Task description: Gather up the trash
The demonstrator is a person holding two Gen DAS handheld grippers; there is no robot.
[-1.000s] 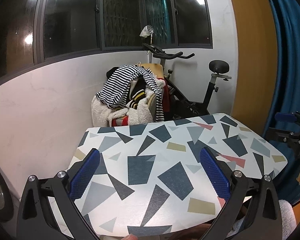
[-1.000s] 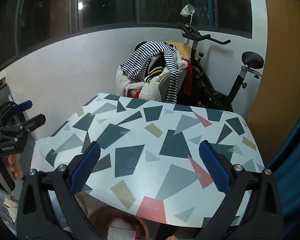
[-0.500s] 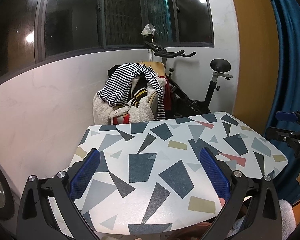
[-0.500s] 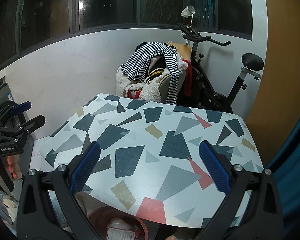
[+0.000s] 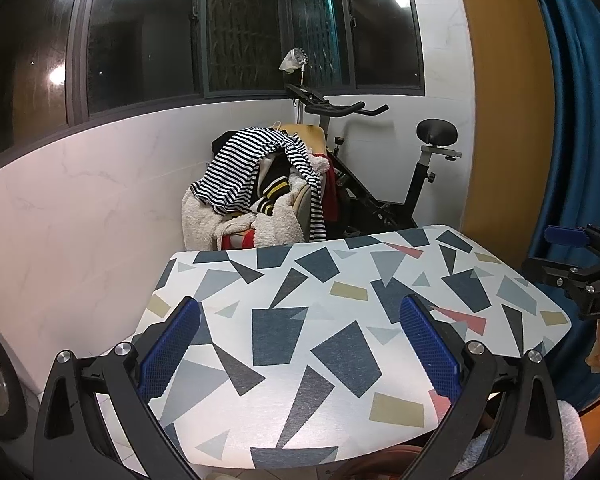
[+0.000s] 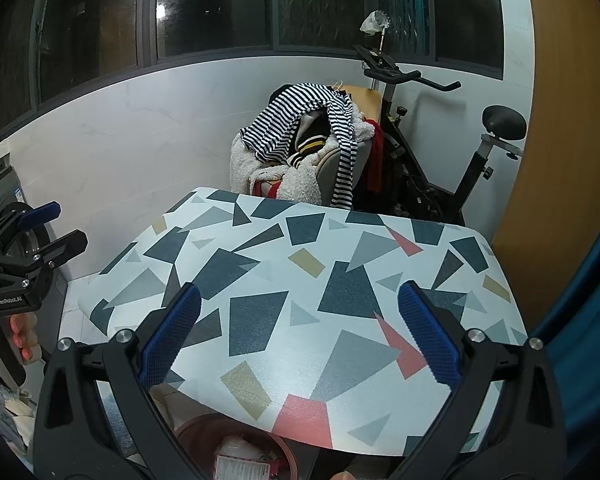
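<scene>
Left wrist view: my left gripper [image 5: 300,340] hangs over the near edge of the patterned table [image 5: 352,280], jaws spread wide and holding nothing. I see no loose trash on the table top from here. The right gripper [image 5: 580,264] shows past the table's right edge, also released.

Right wrist view: my right gripper [image 6: 300,332] is likewise wide apart and empty above the near edge. Just under that edge sits a reddish bin [image 6: 240,448] with what looks like a crumpled packet [image 6: 242,464] inside; I judge that is where the trash goes. The left gripper [image 6: 28,248] sits off the table's left edge. To do this well, I should tilt down and search the floor near the bin before closing on anything
</scene>
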